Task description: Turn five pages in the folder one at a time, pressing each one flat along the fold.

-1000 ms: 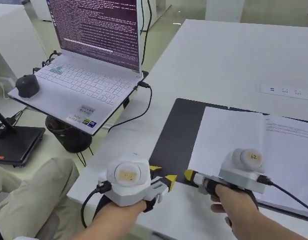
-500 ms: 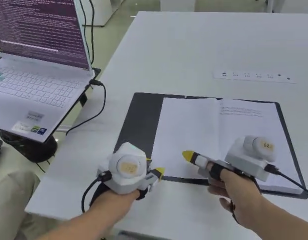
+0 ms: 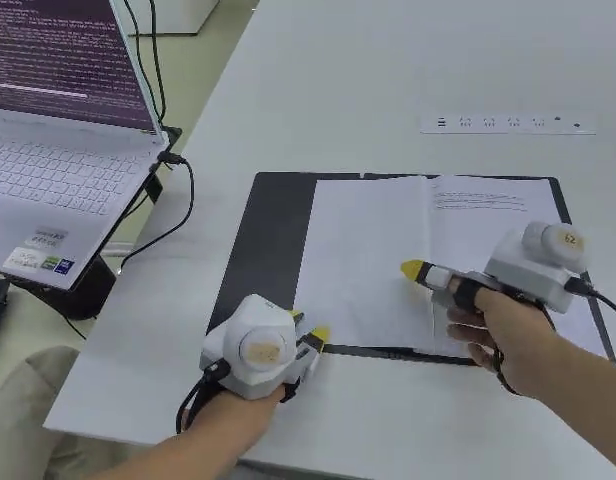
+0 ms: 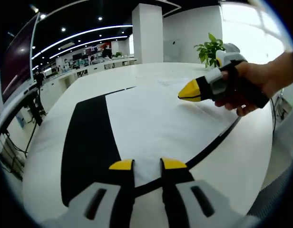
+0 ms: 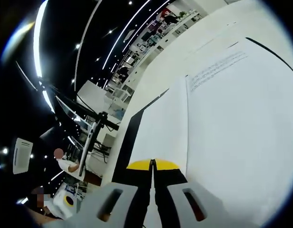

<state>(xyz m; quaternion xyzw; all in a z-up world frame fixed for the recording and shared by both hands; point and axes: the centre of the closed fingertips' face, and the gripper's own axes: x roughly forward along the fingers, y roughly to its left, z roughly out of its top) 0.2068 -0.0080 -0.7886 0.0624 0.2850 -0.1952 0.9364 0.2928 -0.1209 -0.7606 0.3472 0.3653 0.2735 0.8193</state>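
- Head view: a black, flat-lying plastic folder (image 3: 263,250) is open on the white workbench table (image 3: 388,90), with its white paper pages (image 3: 368,250) spread to either side of the fold.
- The white left gripper with yellow-tipped jaws (image 3: 310,335) sits at the folder's near edge, by the lower corner of the left-hand page.
- The matching right gripper (image 3: 413,269) hangs over the pages just beside the fold, its yellow tips pointing left.
- A white open laptop (image 3: 58,190) stands off the table's left side. A white power strip (image 3: 508,124) lies beyond the folder, well apart from it.
- Left gripper view: the left gripper's (image 4: 141,165) jaws stand a narrow gap apart, holding nothing. Their tips are over the near margin of the left page. The right gripper (image 4: 189,90), held in a hand, is above the paper further on.
- Right gripper view: the right gripper's (image 5: 152,165) jaws are closed tip to tip, with nothing between them. They are over the blank left page, close to the fold. A page with printed lines (image 5: 241,104) lies flat to the right.
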